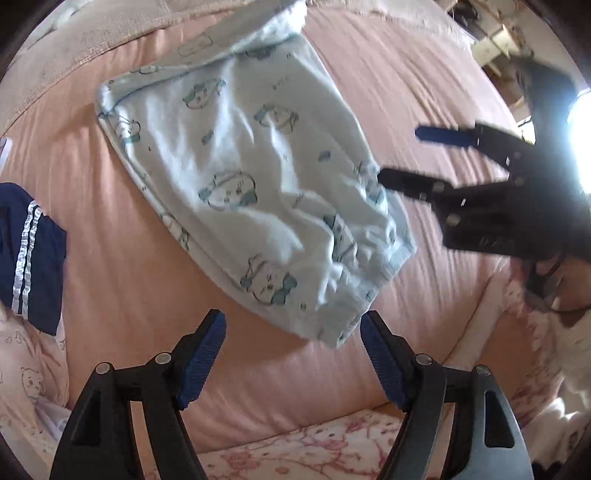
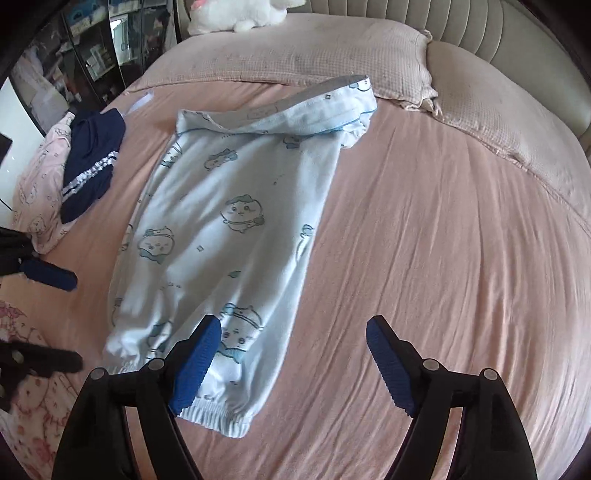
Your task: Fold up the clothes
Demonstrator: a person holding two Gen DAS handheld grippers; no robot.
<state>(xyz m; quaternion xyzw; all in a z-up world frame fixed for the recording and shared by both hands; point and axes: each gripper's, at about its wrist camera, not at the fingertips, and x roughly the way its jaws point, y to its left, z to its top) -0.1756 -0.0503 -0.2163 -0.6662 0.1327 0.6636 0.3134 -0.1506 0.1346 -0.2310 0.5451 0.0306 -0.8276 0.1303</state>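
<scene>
A light blue pyjama garment (image 2: 229, 229) printed with cartoon animals lies flat along the pink bed sheet (image 2: 443, 258), with its elastic hem (image 2: 221, 417) nearest me. In the right wrist view my right gripper (image 2: 293, 325) hovers open over the hem end, its left finger above the cloth, holding nothing. My left gripper (image 2: 78, 320) is open at the left edge, just off the garment. In the left wrist view the garment (image 1: 240, 177) lies diagonally. My left gripper (image 1: 293, 325) is open at its near corner. The right gripper (image 1: 399, 155) reaches in open from the right.
A navy garment with white stripes (image 2: 92, 155) lies on pink printed fabric (image 2: 37, 192) at the bed's left side. Pillows (image 2: 332, 55) and a white plush toy (image 2: 240, 14) are by the headboard. Floral pink bedding (image 2: 22, 406) is at the near left edge.
</scene>
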